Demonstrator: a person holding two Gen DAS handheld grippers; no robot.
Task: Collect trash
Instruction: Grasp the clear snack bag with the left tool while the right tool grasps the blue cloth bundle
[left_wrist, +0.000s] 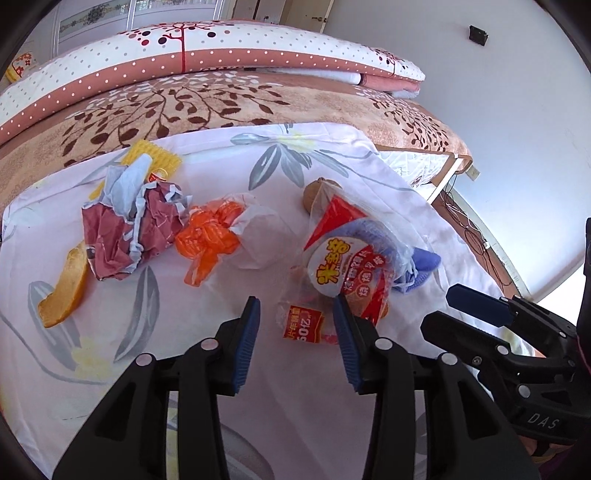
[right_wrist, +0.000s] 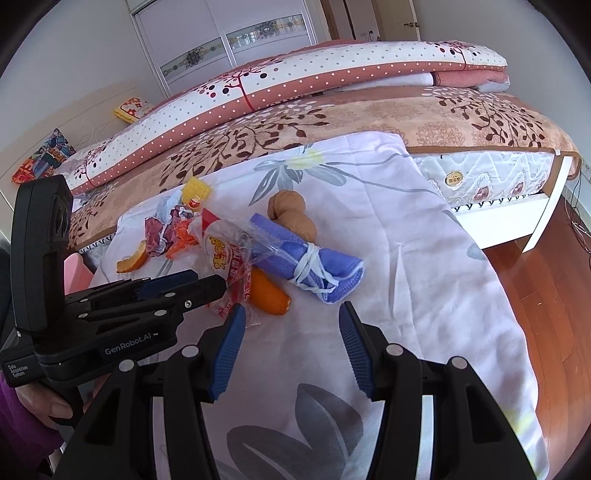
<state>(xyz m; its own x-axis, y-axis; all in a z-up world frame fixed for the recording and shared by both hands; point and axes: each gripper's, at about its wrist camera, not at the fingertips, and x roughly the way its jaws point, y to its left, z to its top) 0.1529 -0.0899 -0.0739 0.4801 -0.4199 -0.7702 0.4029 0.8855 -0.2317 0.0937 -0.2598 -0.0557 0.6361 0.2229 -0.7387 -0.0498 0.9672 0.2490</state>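
So my left claw (left_wrist: 295, 332) is hanging over the near end of the clear snack wrapper (left_wrist: 343, 266), the one with the red and yellow print, jaws apart and nothing pinched; the wrapper's printed corner sits between the blue pads but they aren't pressing on it. My right claw (right_wrist: 291, 332) is spread open too, empty, hovering over bare flowered sheet (right_wrist: 424, 295) just short of the rolled blue cloth (right_wrist: 295, 247) with the white elastic around it. All the trash is scattered on that sheet, which is draped over the edge of the bed (right_wrist: 369, 110). From the left wrist view: a crumpled maroon paper (left_wrist: 125, 236) far left with an orange peel (left_wrist: 64, 291) beside it, an orange plastic bag (left_wrist: 207, 236) in the middle, and a yellow foam net (left_wrist: 155, 158) at the back. Two walnuts (right_wrist: 291, 214) sit touching each other behind the blue cloth, and another piece of orange peel (right_wrist: 269, 295) lies against the wrapper.
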